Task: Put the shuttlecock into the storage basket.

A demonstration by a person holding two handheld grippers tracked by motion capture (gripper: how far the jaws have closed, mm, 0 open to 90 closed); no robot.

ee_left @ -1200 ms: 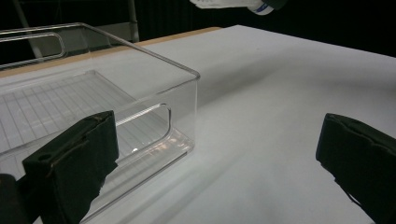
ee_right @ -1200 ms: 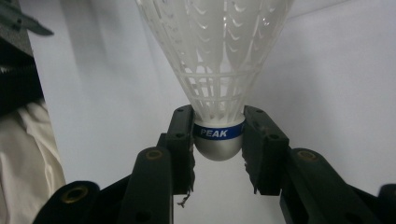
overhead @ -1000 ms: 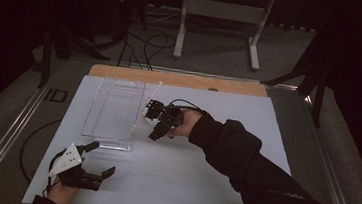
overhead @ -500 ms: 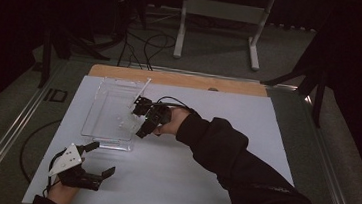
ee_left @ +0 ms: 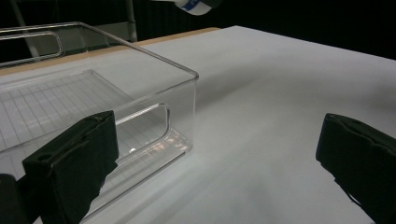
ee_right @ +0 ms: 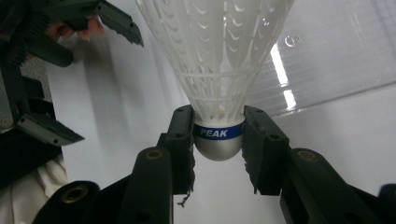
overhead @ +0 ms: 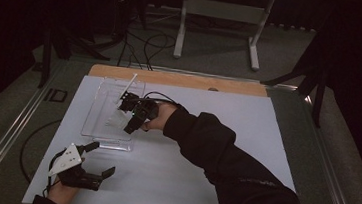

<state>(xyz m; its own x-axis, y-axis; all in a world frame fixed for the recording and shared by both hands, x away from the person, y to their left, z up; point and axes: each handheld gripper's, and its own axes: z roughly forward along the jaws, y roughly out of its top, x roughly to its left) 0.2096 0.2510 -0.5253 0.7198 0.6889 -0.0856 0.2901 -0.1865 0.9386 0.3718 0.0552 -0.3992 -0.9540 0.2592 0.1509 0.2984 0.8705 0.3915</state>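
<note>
A white shuttlecock [ee_right: 219, 60] with a blue band marked PEAK has my right gripper [ee_right: 218, 133] shut on its cork base. In the high view the right gripper [overhead: 132, 115] holds the shuttlecock [overhead: 117, 121] over the right side of a clear plastic bin [overhead: 99, 109], feathers pointing down into it. My left gripper [overhead: 102, 158] rests open near the table's front left, just in front of the bin. In the left gripper view its jaws stand wide apart [ee_left: 219, 158] with nothing between them, the bin's near corner [ee_left: 182, 74] is close ahead, and the shuttlecock's cork [ee_left: 194, 4] shows at the top.
The bin stands on a white table sheet [overhead: 226, 136] with a wooden strip [overhead: 181, 79] along the far edge. A metal stand [overhead: 222, 15] and cables [overhead: 145, 38] lie on the floor beyond. The person's dark sleeve [overhead: 223, 161] crosses the table's right half.
My right gripper has carried the shuttlecock leftward from beside the bin to over its right side. The left gripper has stayed where it was, open.
</note>
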